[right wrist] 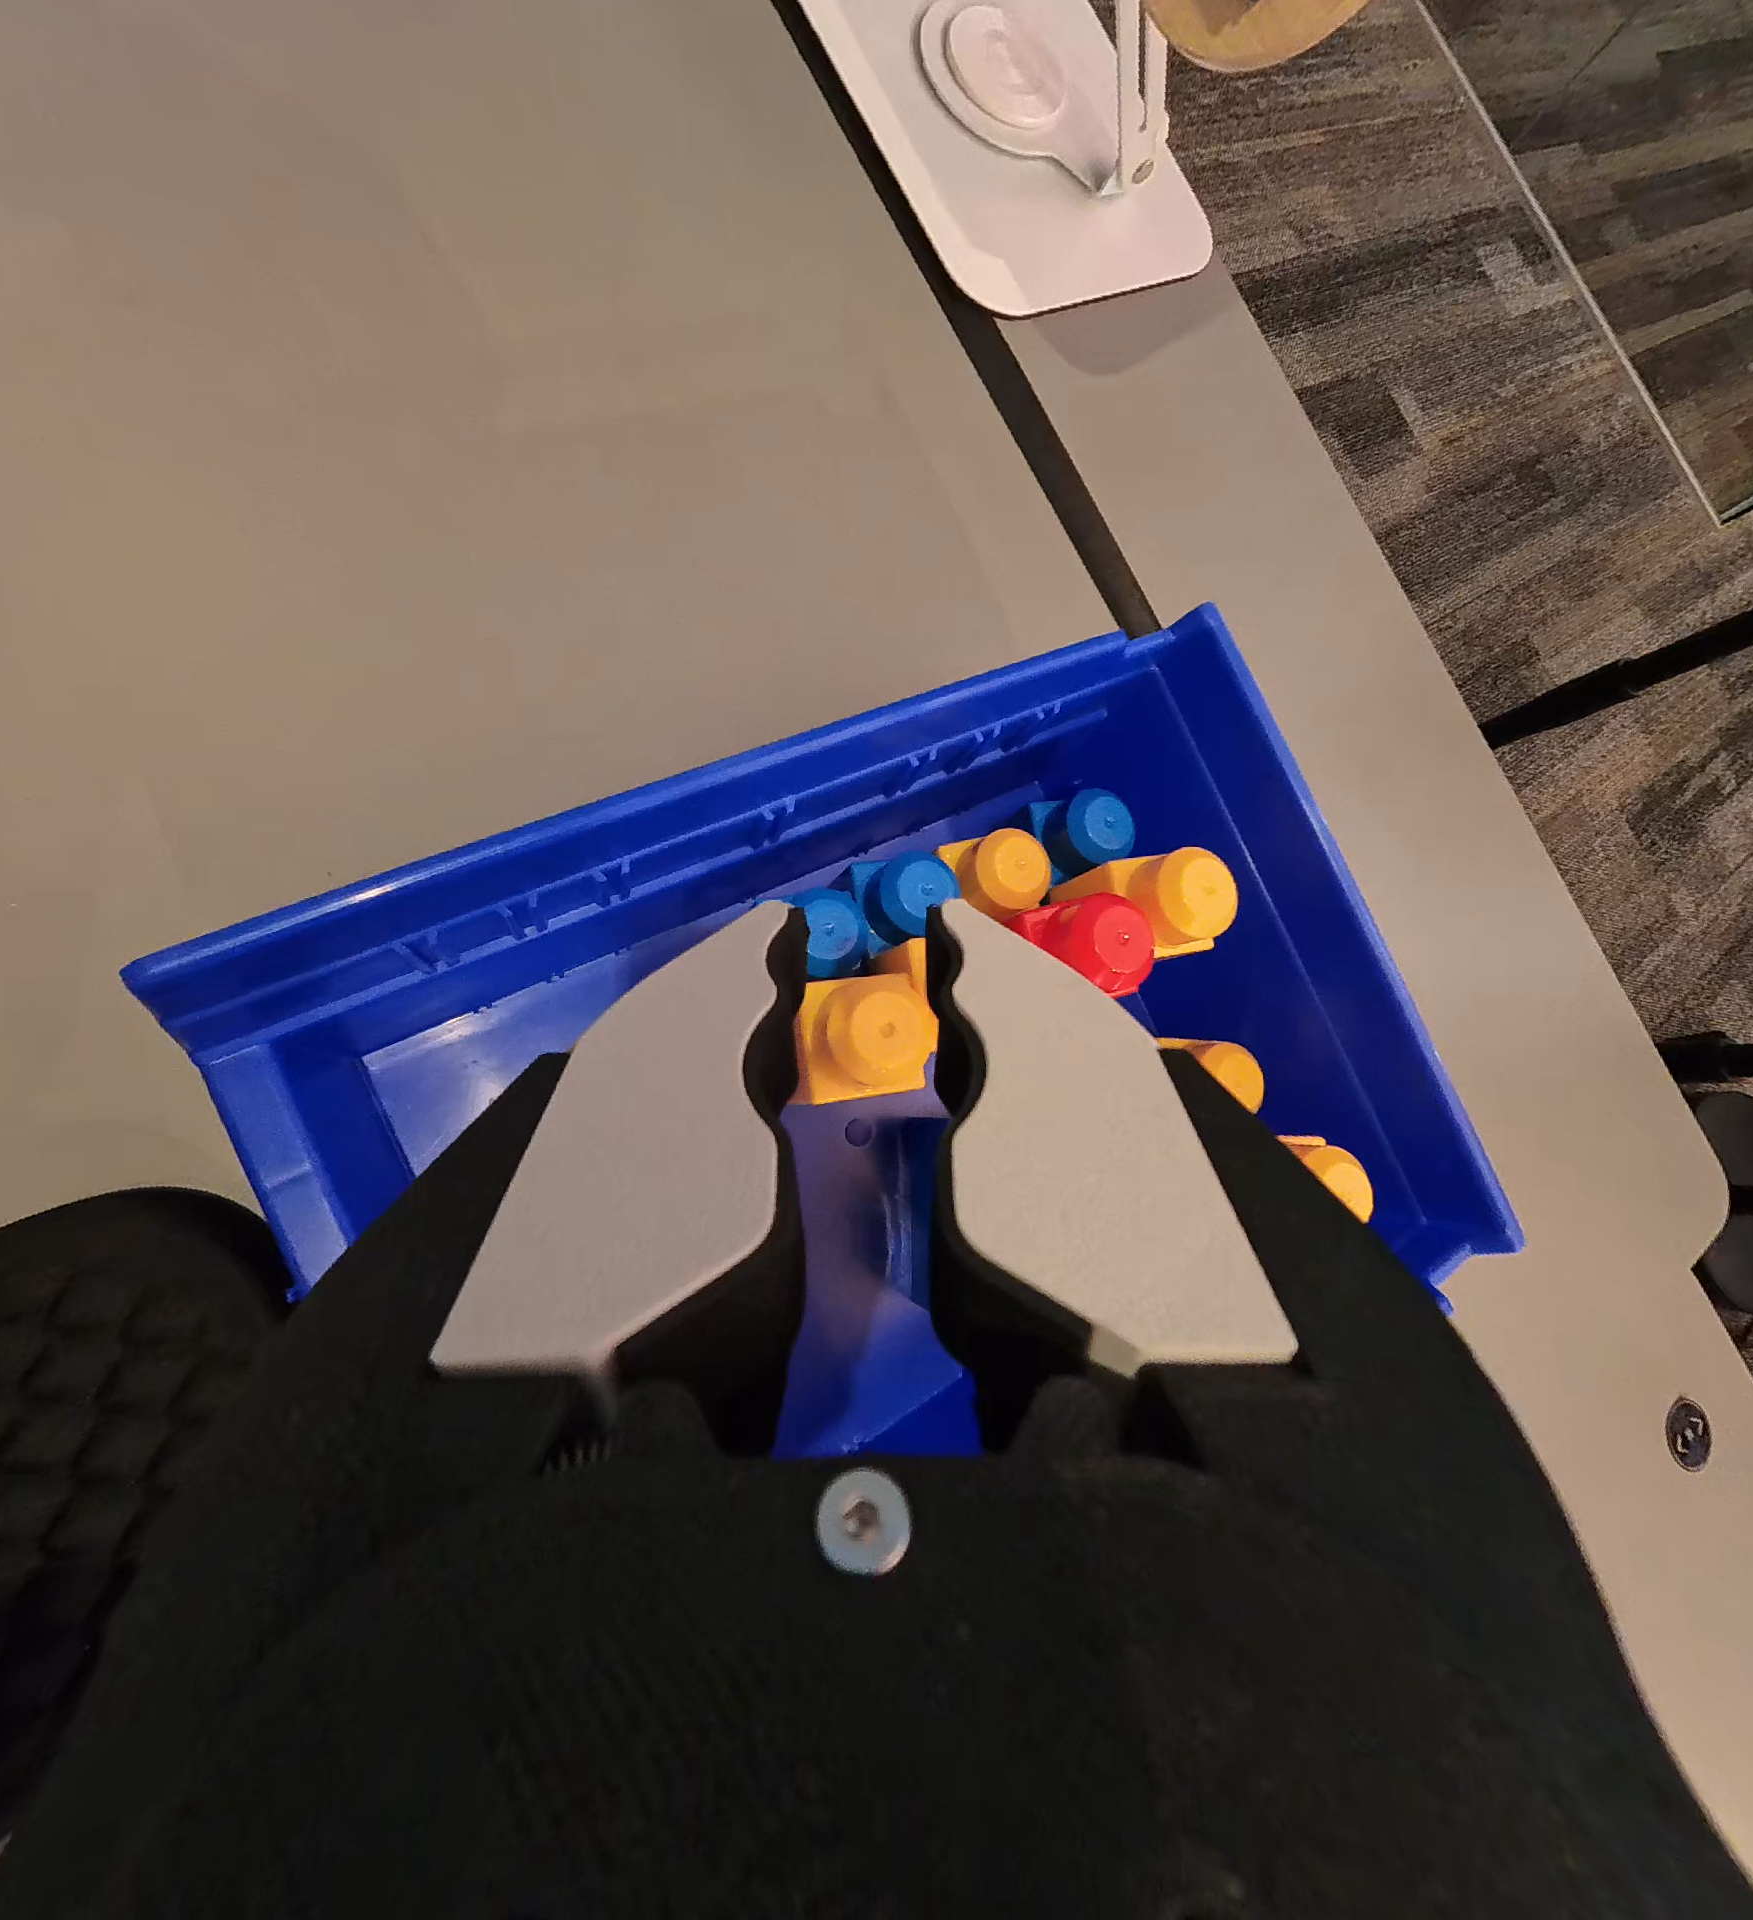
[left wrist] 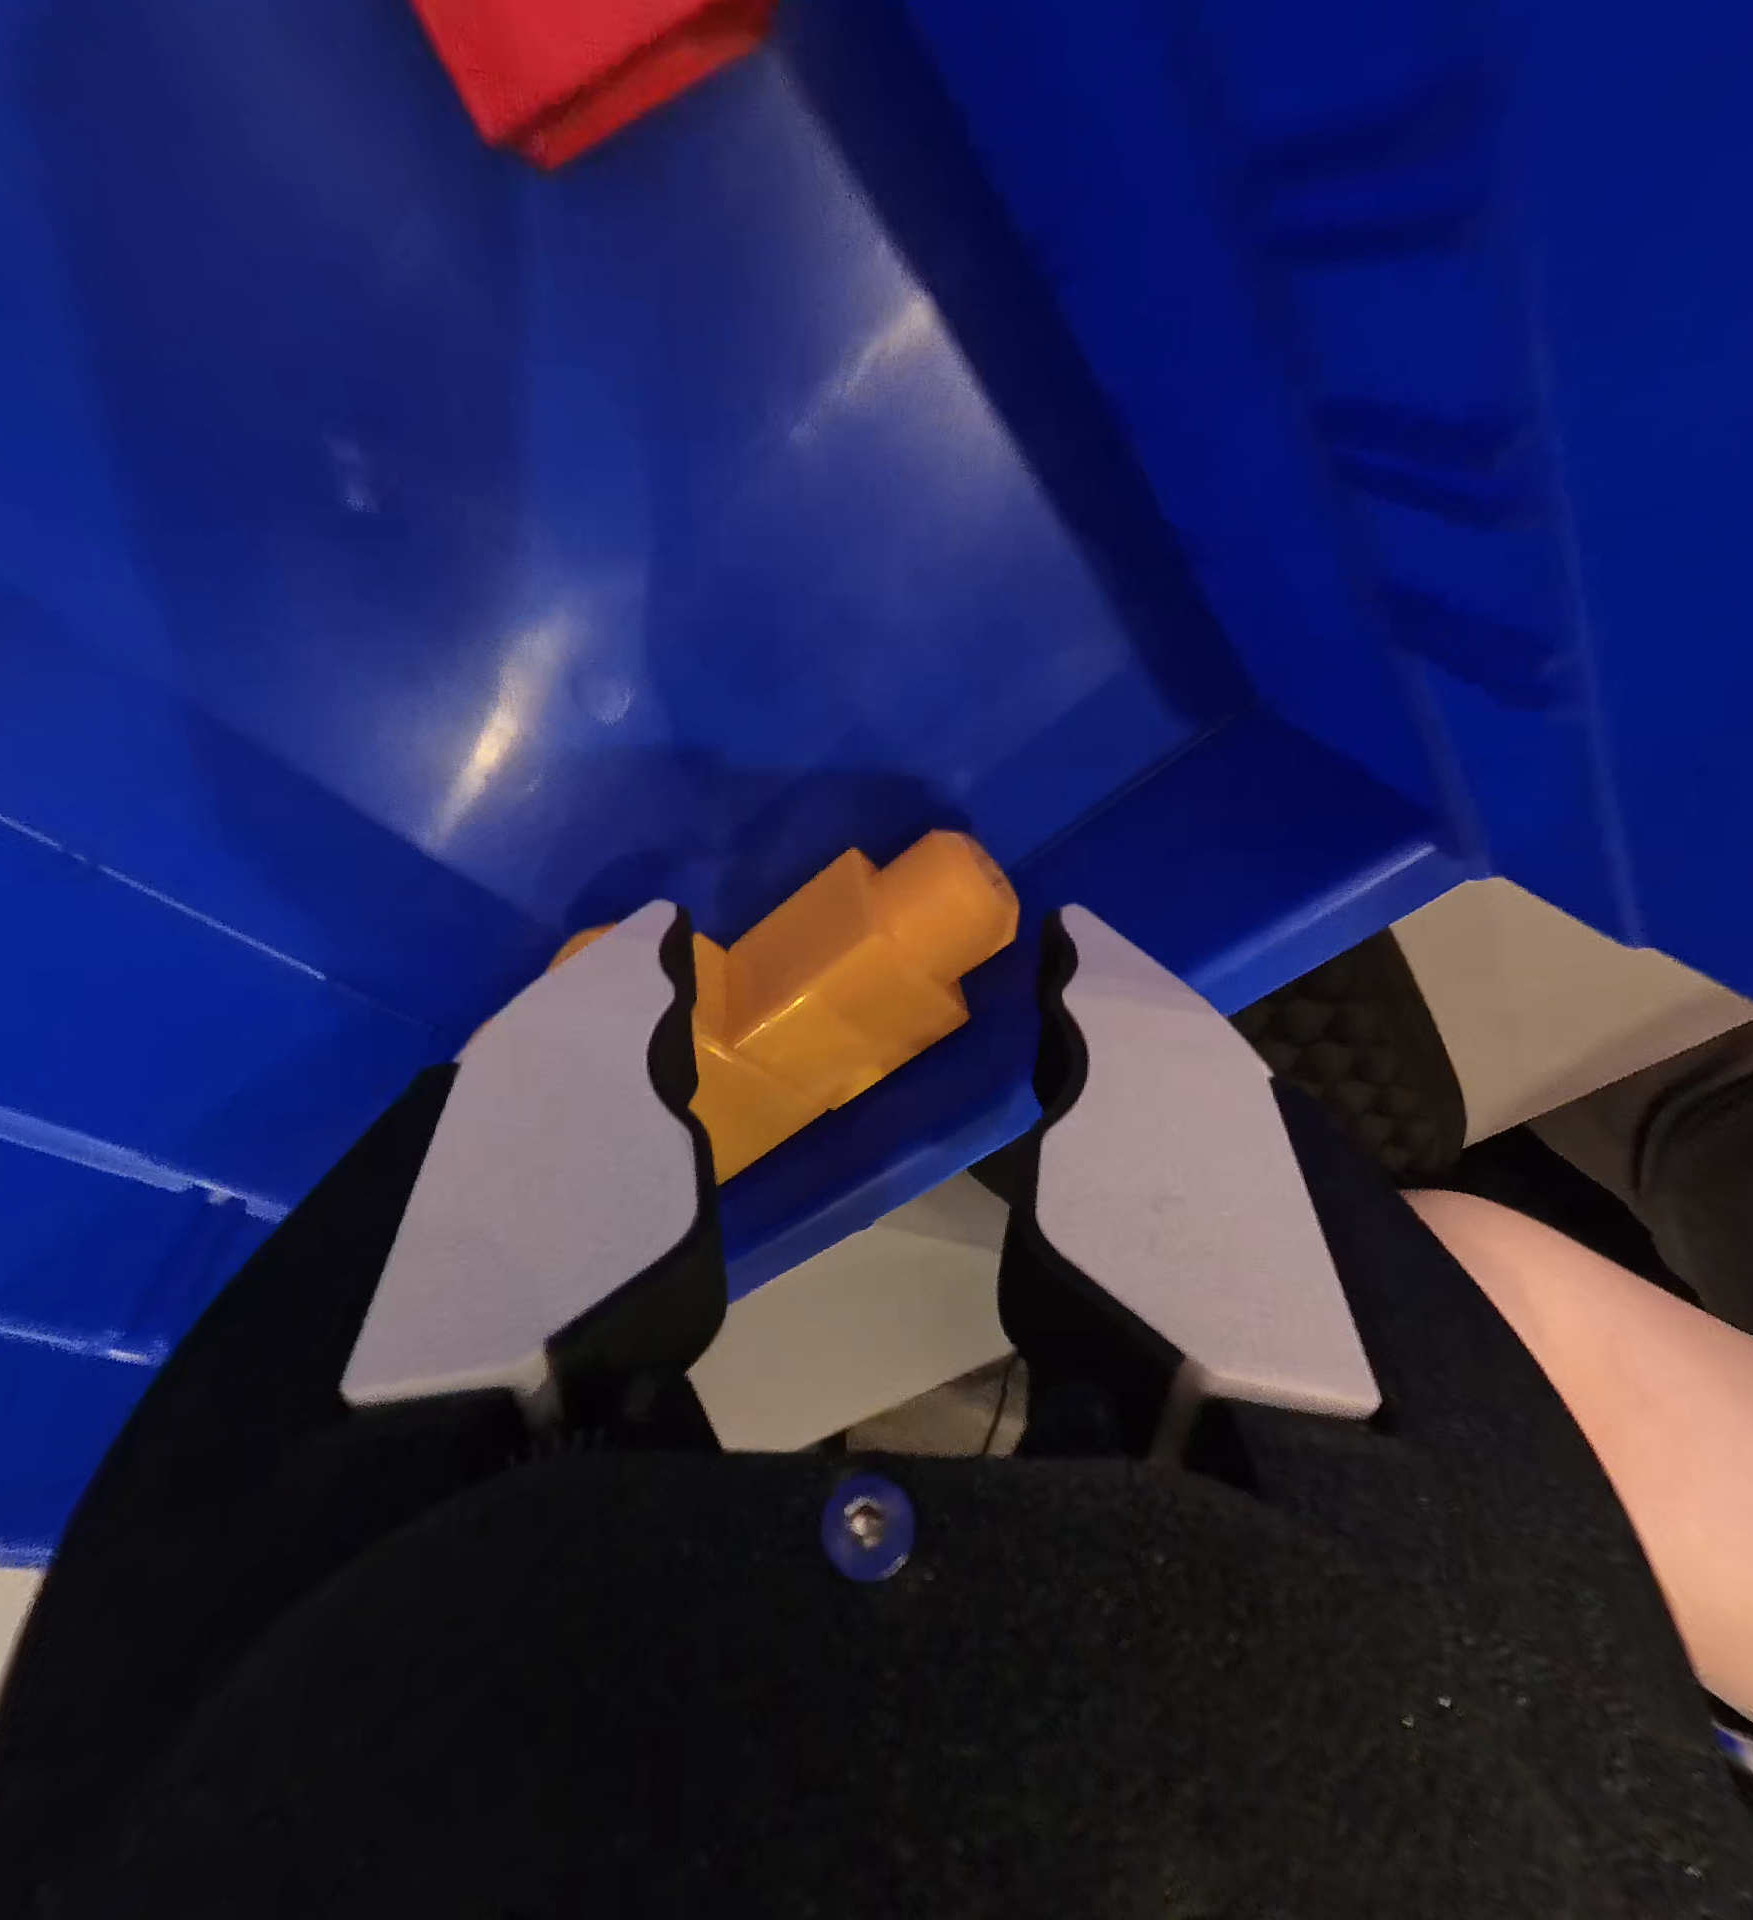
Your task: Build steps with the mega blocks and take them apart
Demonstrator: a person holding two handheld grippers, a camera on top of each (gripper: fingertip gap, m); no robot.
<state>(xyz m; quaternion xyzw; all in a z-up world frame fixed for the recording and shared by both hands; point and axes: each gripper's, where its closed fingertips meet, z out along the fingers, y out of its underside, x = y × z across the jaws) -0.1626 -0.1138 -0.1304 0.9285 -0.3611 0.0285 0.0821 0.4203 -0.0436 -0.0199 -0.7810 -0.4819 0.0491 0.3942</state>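
Grey bench [right wrist: 384,416], smooth top, curved edge at right. Directly on it: blue bin [right wrist: 560,862] near that edge w/ toy blocks inside, and a white flat base [right wrist: 1090,229] w/ thin post at the far edge.

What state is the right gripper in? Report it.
Open: the right gripper fingers straddle a yellow block in the bin, gaps both sides.

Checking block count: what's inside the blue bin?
Blue bin holds blue, yellow and red mega blocks, clustered at one end. Right gripper covers part of the pile, so no full count.
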